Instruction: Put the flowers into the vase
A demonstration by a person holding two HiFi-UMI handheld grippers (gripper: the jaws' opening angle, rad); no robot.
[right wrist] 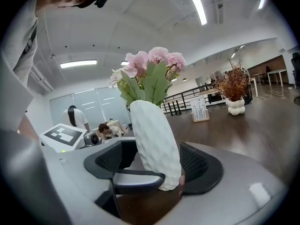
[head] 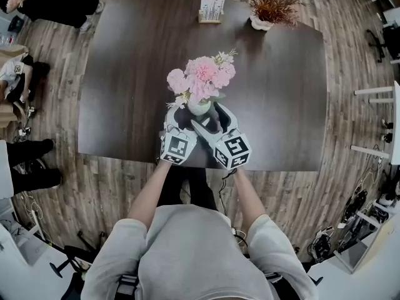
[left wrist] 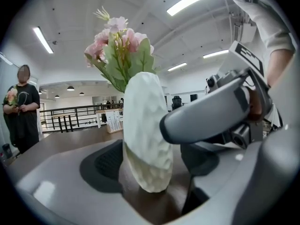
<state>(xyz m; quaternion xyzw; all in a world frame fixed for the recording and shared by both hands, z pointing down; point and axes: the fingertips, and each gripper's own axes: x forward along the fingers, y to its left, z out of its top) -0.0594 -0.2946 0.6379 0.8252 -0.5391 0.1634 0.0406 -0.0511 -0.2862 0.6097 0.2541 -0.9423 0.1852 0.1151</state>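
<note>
Flowers (head: 201, 77) were already in the white textured vase (head: 199, 107), which stood on the dark table (head: 125, 74) near its front edge, right in front of the person. Looked like the release/retreat step.

Left gripper (head: 181, 119): jaws wide apart, vase between them, pads not pressing from what its own view showed. Right gripper (head: 215, 120): same, jaws spread, straddling the vase. Its right pad sat very close to the vase wall; I couldn't tell if it touched. One jaw of each gripper crossed in front of the other's.

To do it well, I'd say:
- keep both jaws wide
- pull out one gripper at a time, straight back toward the person
- don't sweep sideways; the vase is tall, narrow-based and top-heavy, so a brush could tip it

Counts:
- 1 vase
- 1 bunch of pink flowers
- 2 grippers
- 1 table
- far edge: 1 dried plant arrangement (head: 272, 5), 1 card stand (head: 211, 10)
</note>
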